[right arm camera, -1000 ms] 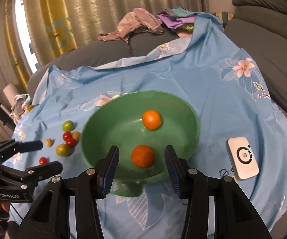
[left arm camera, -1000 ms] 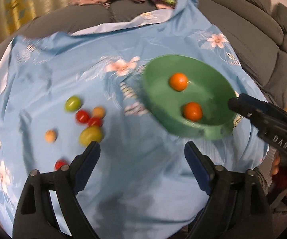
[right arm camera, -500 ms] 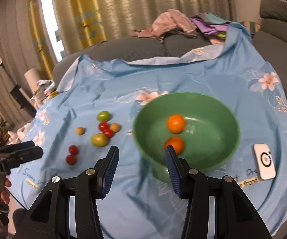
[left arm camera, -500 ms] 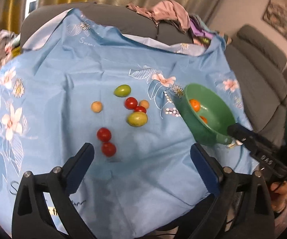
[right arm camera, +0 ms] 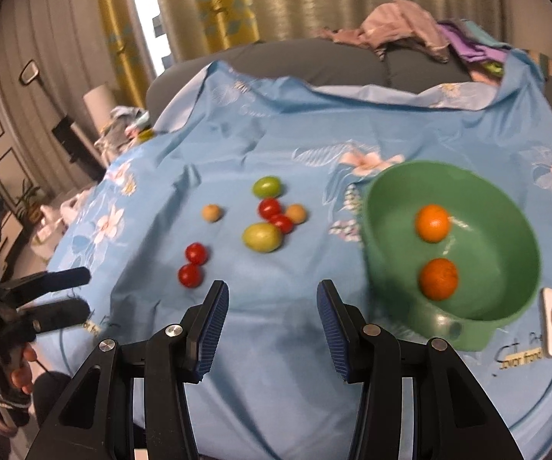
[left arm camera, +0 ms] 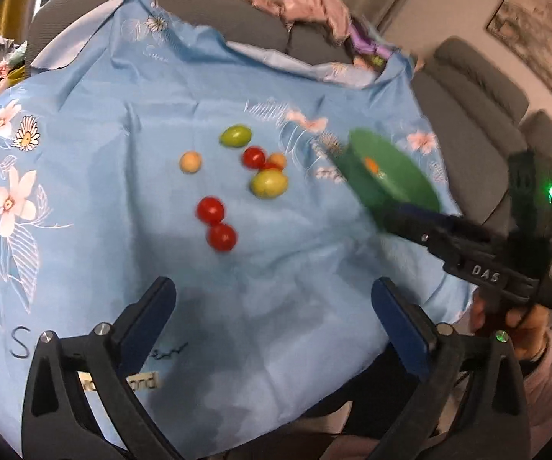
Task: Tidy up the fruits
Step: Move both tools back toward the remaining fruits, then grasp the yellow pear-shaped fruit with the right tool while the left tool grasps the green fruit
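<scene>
The left tool (left arm camera: 272, 303) is opening its jaws wide, with nothing between them; it hovers over the blue cloth (left arm camera: 122, 122) of the desk, aimed at two red tomatoes (left arm camera: 216, 224) that lie just ahead, probably the next pick. The right tool (right arm camera: 272, 320) is partly open and also empty. Loose fruits, among them a green tomato (right arm camera: 262, 237), lie in a group on the cloth. The green bowl (right arm camera: 505, 207), at the right, holds two oranges (right arm camera: 432, 223), so sorting is only begun.
</scene>
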Tool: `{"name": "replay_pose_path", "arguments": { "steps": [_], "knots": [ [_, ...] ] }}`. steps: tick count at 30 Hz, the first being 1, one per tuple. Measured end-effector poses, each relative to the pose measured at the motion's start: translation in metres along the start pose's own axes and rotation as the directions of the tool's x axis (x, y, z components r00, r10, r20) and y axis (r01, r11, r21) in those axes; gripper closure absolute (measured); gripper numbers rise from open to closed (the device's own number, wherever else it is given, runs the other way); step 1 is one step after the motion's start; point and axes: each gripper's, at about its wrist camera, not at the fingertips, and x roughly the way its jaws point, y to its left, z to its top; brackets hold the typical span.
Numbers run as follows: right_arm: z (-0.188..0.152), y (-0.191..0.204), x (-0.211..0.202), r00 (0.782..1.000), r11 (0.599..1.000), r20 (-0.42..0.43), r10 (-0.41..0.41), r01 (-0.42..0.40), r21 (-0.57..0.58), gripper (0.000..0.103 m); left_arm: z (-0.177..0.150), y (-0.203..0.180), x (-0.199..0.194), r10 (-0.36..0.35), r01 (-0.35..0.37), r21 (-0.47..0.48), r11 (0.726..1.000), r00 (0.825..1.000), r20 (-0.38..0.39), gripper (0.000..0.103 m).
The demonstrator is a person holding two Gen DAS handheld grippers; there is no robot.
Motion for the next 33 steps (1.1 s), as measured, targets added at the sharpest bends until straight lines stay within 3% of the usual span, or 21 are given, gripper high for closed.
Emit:
{"name": "replay_pose_path", "arguments": {
  "steps": [3, 9, 18, 33],
  "knots": [
    [-0.001, 0.006, 0.013, 0.999, 1.0, -0.033, 0.011, -0.011, -0.003, 0.054, -0.001, 0.007, 0.004, 0.064, -0.064, -0.003, 0.998, 0.998, 0.013, 0.001],
    [0.006, 0.014, 0.045, 0.996, 0.999, -0.089, 0.026, -0.028, -0.021, 0.054, -0.004, 0.024, 0.015, 0.124, -0.124, -0.004, 0.992, 0.992, -0.002, 0.001],
    [0.027, 0.012, 0.106, 0.986, 1.0, -0.164, -0.021, 0.019, -0.012, 0.05, -0.001, 0.05, 0.02, 0.125, -0.126, -0.052, 0.991, 0.992, -0.024, 0.001],
    [0.048, 0.013, 0.152, 0.968, 0.996, -0.235, -0.087, 0.089, -0.002, 0.05, 0.008, 0.064, 0.031, 0.108, -0.11, -0.061, 0.992, 0.994, -0.025, 0.001]
  ]
}}
